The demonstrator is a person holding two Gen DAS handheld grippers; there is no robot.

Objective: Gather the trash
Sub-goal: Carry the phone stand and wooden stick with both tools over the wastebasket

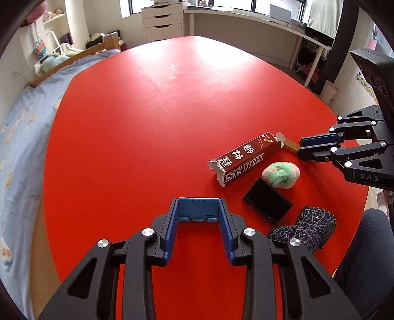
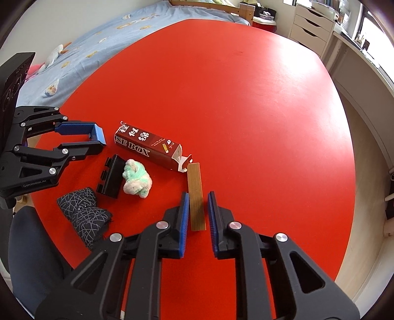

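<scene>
Both views are bright with even daylight from the blown-out windows (image 1: 187, 5) far ahead of the left tongs (image 1: 199, 231), which casts a broad whitish glare on the glossy red desk (image 1: 172, 81) beyond them. Shadows are soft and short. Focus is sharp throughout, but the fisheye bends the desk edges and room lines strongly, and dark vignetting fills every corner.

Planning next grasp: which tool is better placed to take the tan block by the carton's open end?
Right. The right tool already straddles the tan block, jaws open either side. The left tool hangs open beyond the carton's far end.
</scene>
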